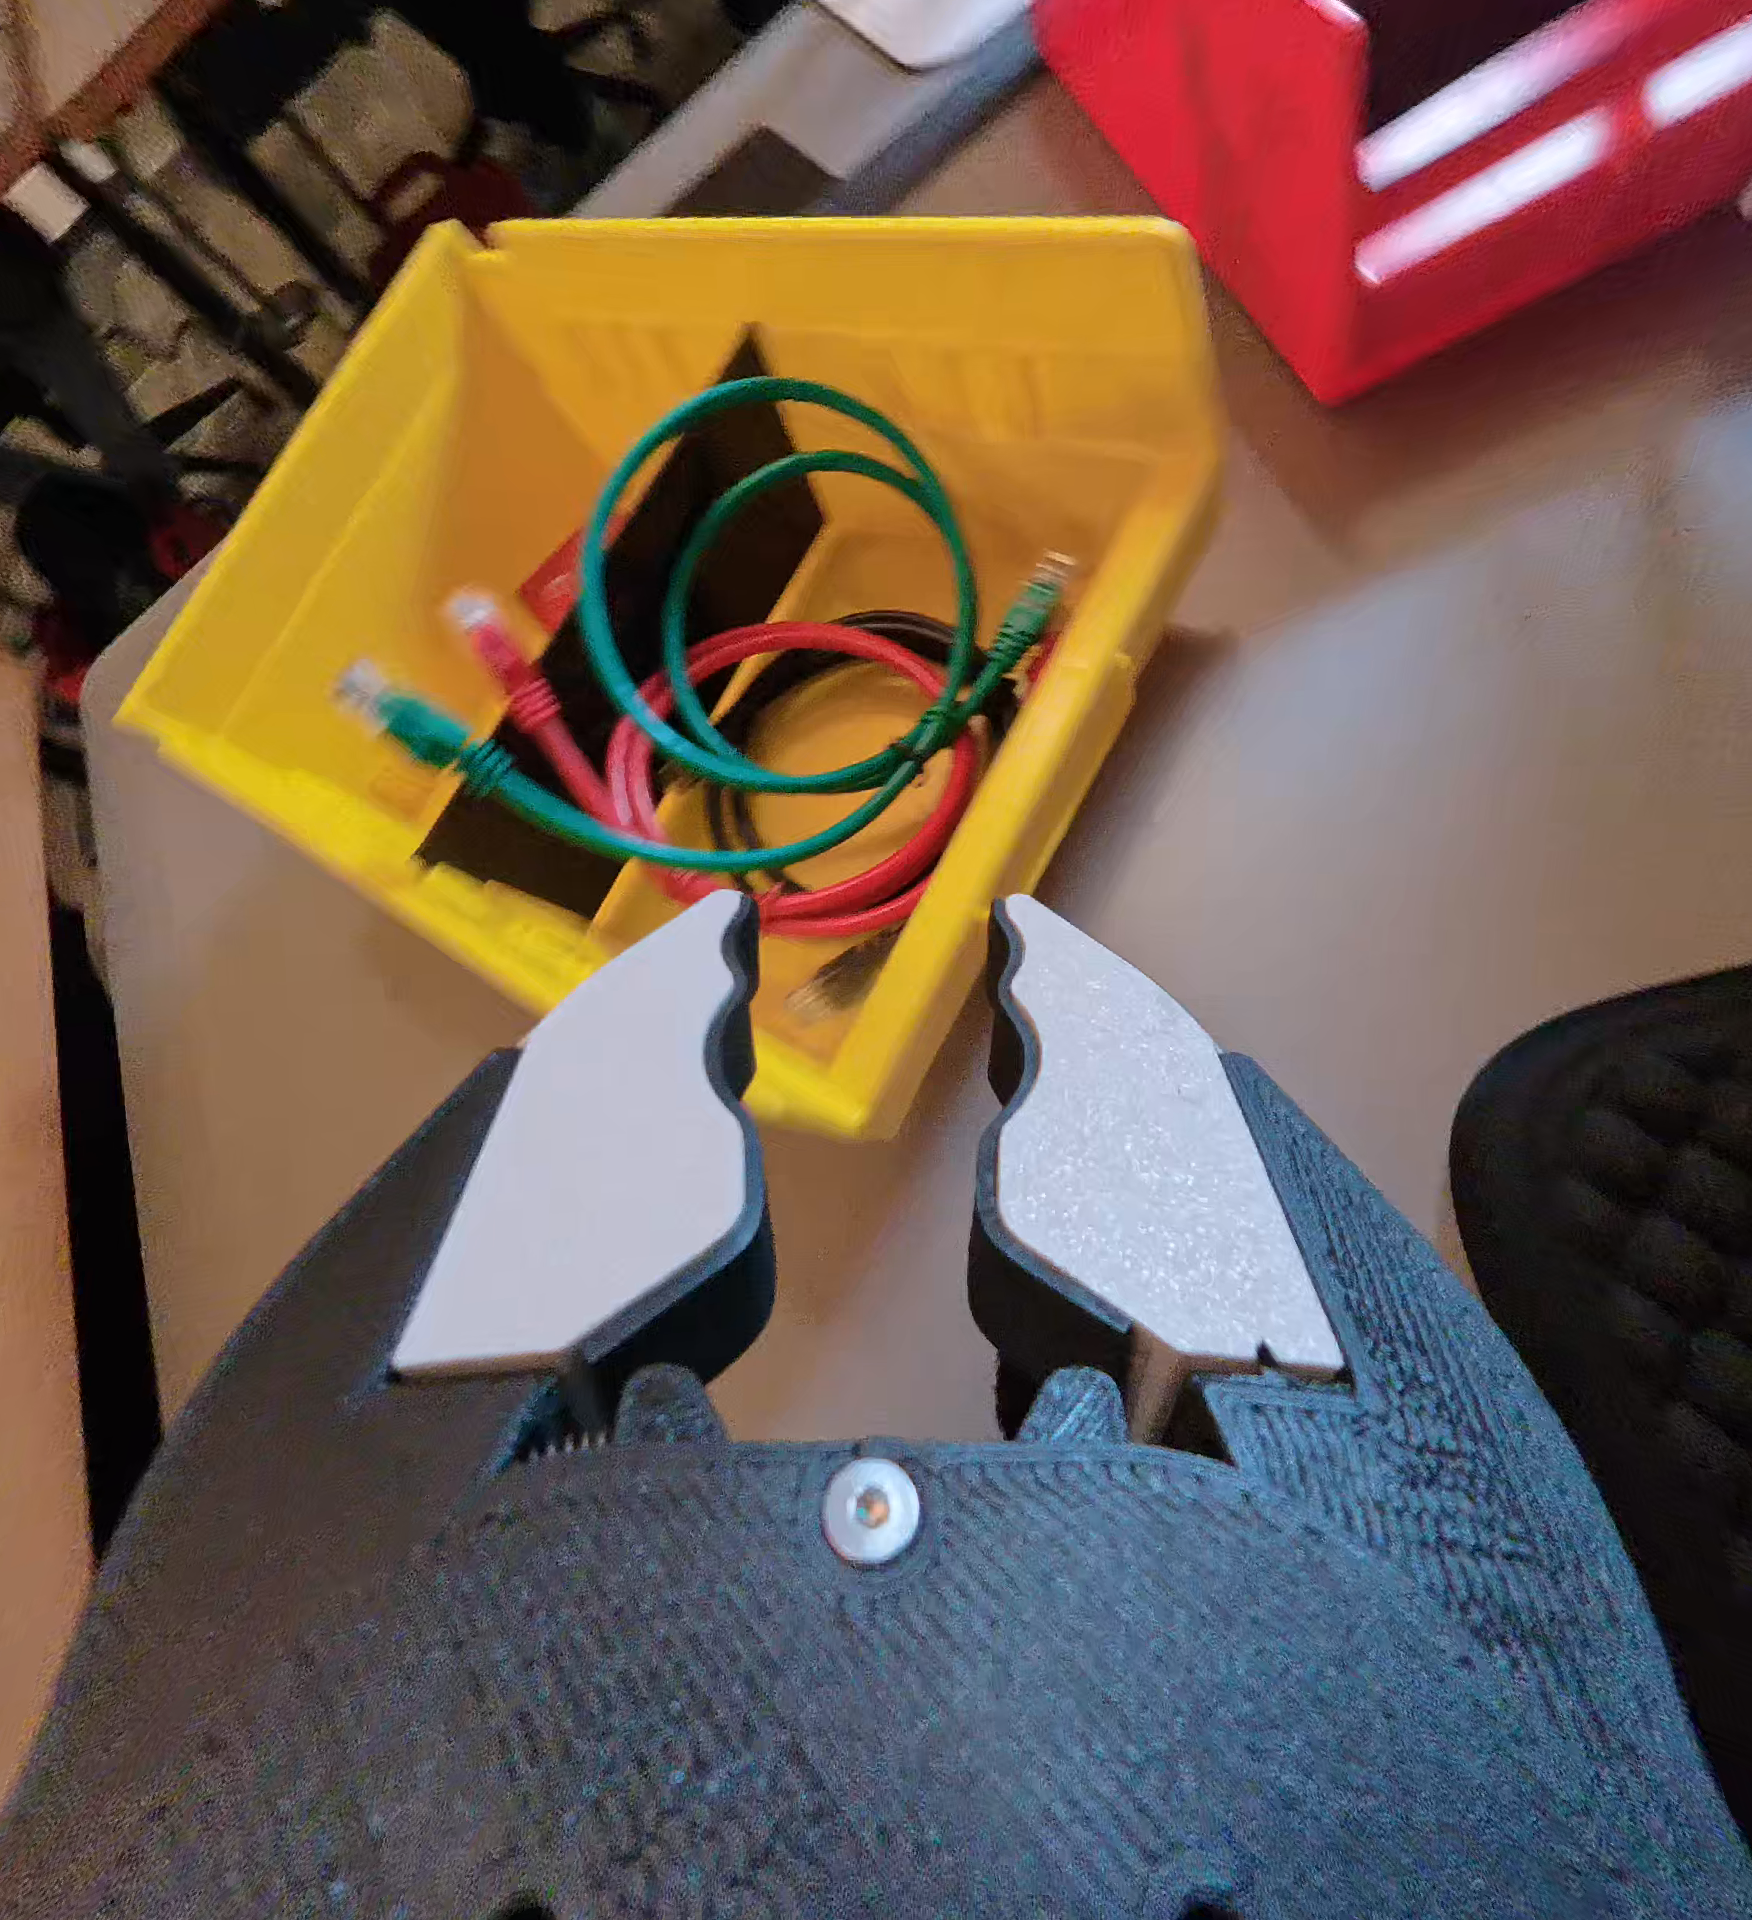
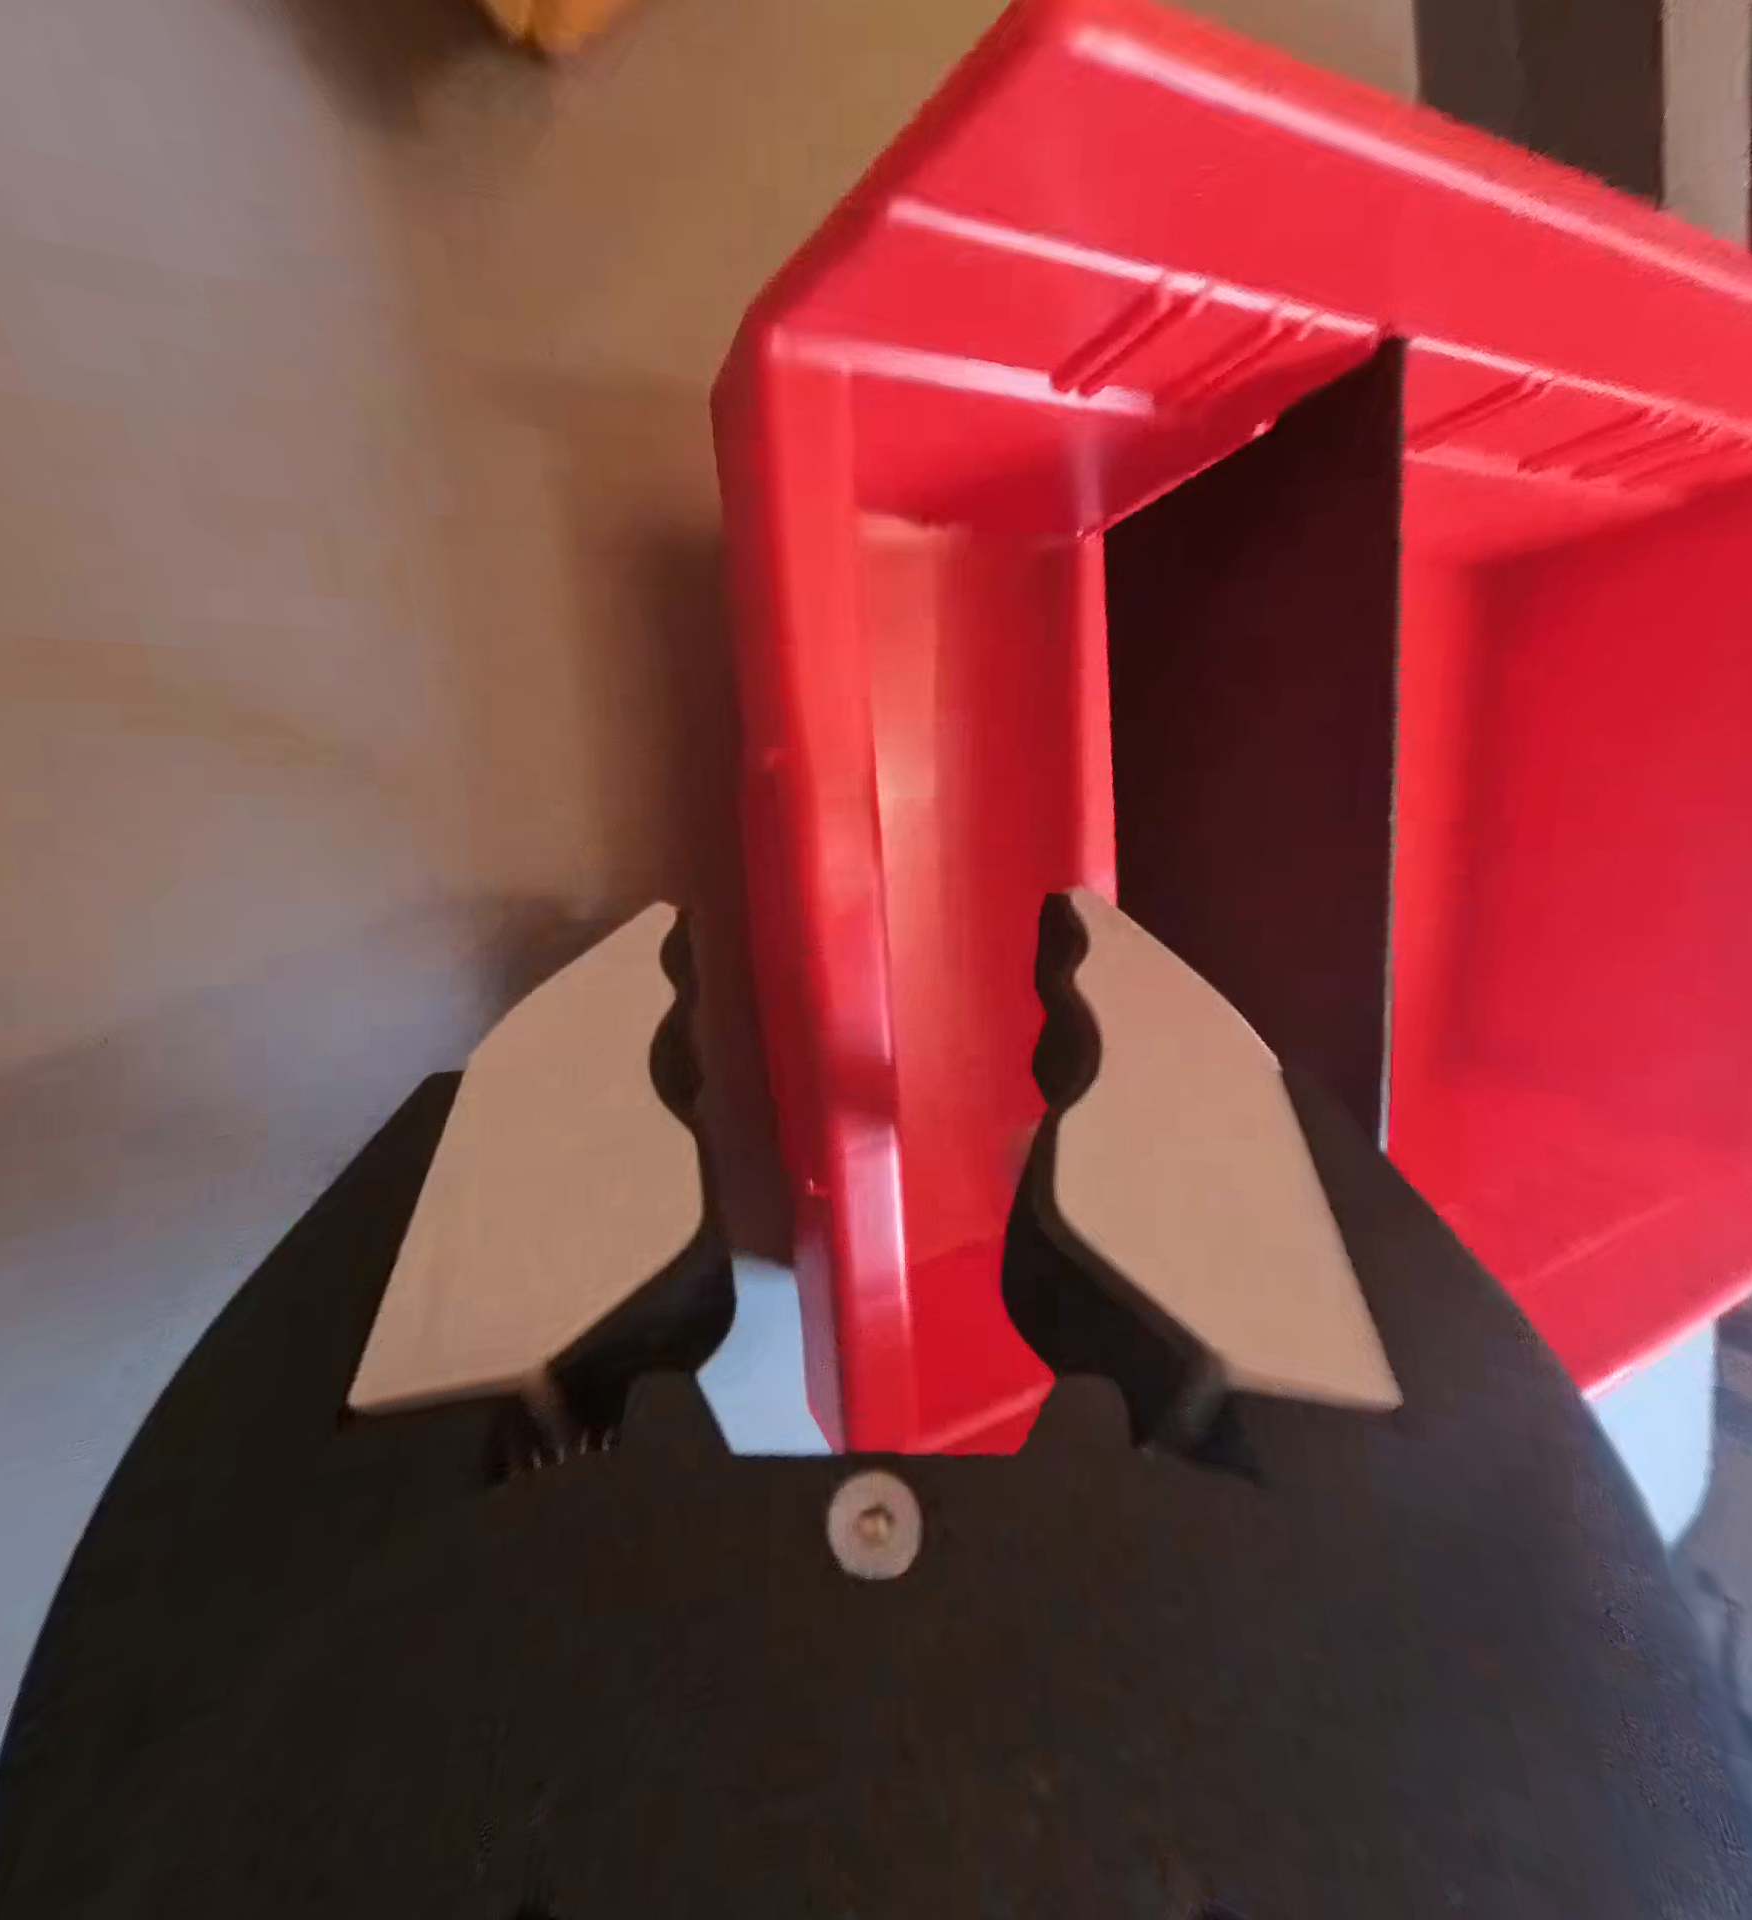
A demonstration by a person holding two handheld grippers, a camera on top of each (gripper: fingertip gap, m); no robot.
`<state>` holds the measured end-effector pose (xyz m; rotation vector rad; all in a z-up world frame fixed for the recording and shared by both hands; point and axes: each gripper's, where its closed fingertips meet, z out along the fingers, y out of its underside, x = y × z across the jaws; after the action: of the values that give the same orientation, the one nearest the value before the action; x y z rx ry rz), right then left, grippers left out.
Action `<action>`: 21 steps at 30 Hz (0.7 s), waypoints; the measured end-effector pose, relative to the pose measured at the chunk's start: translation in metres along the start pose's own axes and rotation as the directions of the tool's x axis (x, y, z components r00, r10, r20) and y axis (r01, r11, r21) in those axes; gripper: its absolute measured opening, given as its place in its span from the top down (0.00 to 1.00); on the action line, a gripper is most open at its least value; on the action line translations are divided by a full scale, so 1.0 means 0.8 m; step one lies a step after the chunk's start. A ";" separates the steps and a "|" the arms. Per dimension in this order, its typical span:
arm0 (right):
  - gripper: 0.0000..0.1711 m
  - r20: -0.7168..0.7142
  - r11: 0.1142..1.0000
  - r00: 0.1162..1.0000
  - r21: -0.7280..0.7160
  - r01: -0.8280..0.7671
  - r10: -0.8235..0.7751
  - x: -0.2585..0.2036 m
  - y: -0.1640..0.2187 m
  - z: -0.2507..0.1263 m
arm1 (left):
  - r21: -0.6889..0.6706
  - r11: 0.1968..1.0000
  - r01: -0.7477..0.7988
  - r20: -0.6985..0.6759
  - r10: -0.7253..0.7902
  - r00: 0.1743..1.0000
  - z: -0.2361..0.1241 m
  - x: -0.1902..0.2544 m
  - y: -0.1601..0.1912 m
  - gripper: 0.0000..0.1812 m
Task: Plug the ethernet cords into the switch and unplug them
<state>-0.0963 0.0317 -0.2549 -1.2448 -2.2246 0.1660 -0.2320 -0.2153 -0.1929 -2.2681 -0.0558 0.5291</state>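
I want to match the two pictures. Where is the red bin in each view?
Left wrist view: the red bin is at the top right, on the table beyond the yellow bin, apart from it.
Right wrist view: the red bin fills the centre and right; its near wall stands between the fingers of the right gripper.
Shared landmark: the tan table.

Yellow bin (image 1: 955, 291) with a black divider (image 1: 726, 520) sits on my tan counter (image 1: 1474, 727), red bin (image 1: 1246, 187) with its own dark divider (image 2: 1256, 748) just beyond, black mesh chair (image 1: 1682, 1247) at the counter's right edge.
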 end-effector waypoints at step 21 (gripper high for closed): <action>0.82 -0.084 0.994 0.996 -0.106 -0.010 0.001 -0.023 0.211 -0.055 | -0.297 0.840 -0.453 -0.153 0.426 0.891 0.130 0.039 0.044 0.82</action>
<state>0.0597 0.1033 -0.2894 -1.2902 -2.1825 -0.0026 -0.2488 -0.1611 -0.2916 -2.6384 0.4671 0.7069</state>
